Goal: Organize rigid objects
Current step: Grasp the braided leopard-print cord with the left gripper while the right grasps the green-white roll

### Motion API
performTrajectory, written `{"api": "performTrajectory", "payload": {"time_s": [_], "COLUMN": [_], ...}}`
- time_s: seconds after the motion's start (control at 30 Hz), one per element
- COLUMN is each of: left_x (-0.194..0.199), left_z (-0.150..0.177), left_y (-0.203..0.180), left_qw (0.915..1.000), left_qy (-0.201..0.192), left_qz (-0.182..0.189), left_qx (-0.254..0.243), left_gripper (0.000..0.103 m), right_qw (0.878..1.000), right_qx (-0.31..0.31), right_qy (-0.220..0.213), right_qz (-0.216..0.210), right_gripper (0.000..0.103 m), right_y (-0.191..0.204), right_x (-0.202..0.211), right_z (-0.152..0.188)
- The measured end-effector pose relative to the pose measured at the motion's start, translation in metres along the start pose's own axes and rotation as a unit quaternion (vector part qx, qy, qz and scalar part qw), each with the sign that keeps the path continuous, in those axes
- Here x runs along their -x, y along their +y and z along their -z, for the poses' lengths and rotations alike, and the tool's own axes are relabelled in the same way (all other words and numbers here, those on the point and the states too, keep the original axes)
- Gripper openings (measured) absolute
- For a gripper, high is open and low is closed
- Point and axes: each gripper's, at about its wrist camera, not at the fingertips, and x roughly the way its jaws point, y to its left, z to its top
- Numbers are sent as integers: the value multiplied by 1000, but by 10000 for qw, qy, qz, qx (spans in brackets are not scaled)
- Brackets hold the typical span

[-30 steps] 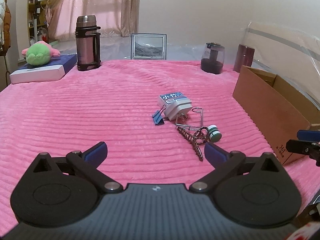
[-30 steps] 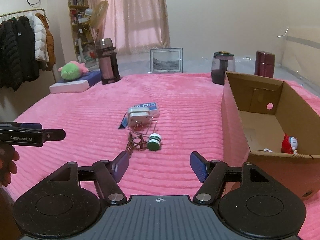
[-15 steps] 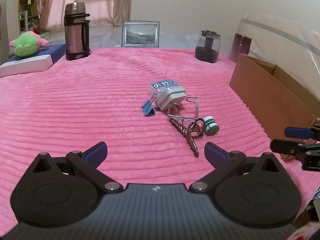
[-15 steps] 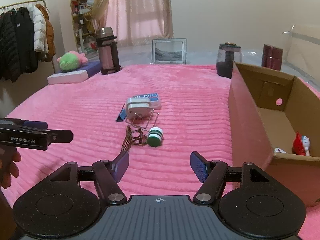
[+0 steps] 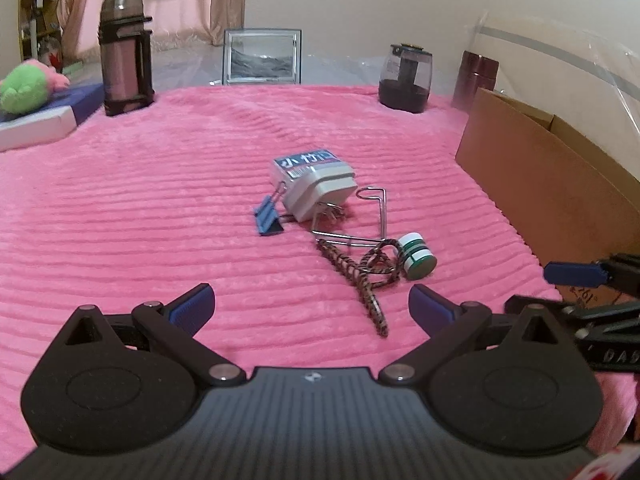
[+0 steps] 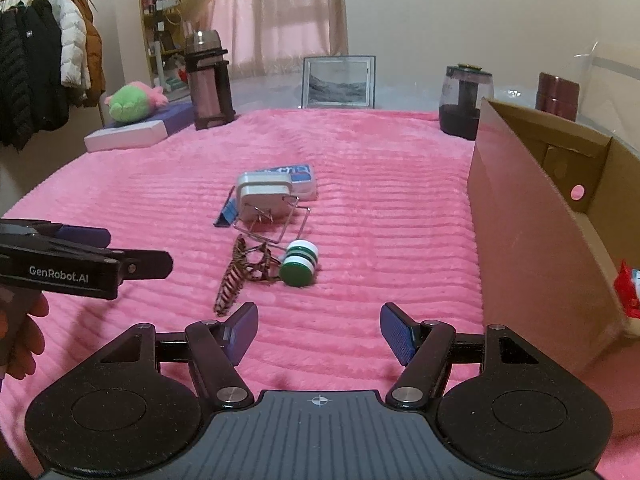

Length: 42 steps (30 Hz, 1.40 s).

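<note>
Both jaws stand wide and empty; ahead of the right gripper (image 6: 319,334) the green-and-white striped spool (image 6: 299,263) touches a brown patterned hair claw (image 6: 240,270), so closing could snag both

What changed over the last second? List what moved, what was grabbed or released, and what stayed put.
Both grippers came forward and down toward the cluster on the pink blanket: the left gripper and right gripper now sit closer to the striped hair clip and green-and-white spool. Nothing was grabbed or released; both pairs of fingers are open and empty. The charger, binder clip and cardboard box stayed put.
</note>
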Motion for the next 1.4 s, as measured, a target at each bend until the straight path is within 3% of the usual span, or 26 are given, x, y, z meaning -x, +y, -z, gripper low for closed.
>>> {"api": "performTrajectory", "payload": {"time_s": [0.33,0.63,0.7,0.87,1.0,1.1,1.4], "left_x": [-47,-84,-87,-85,-78,-74,-89], "left_z": [-4,-6,-5,-5,-9,-11,-7], "left_y": [-16,-29,-28,-19,-15,-13,-16], "left_qw": [9995,9993,9994,9992,9992,9989,9982], "left_qy": [144,212,165,129,127,190,332], "left_qz": [236,247,214,309,373,418,478], "left_qx": [166,206,231,203,17,-109,157], "left_gripper": [98,85,77,69,53,52,48], "right_qw": [9998,9997,9997,9996,9995,9990,9984], "right_qx": [107,211,223,259,289,388,540], "right_qy": [165,153,140,120,83,49,32], "right_qz": [-30,5,-9,-52,-134,-202,-186], "right_gripper": [64,58,57,57,57,57,57], "right_y": [-16,-25,-25,-24,-19,-14,-12], "right_x": [-41,-57,-58,-58,-61,-65,-78], "right_z": [6,10,10,10,7,3,-5]}}
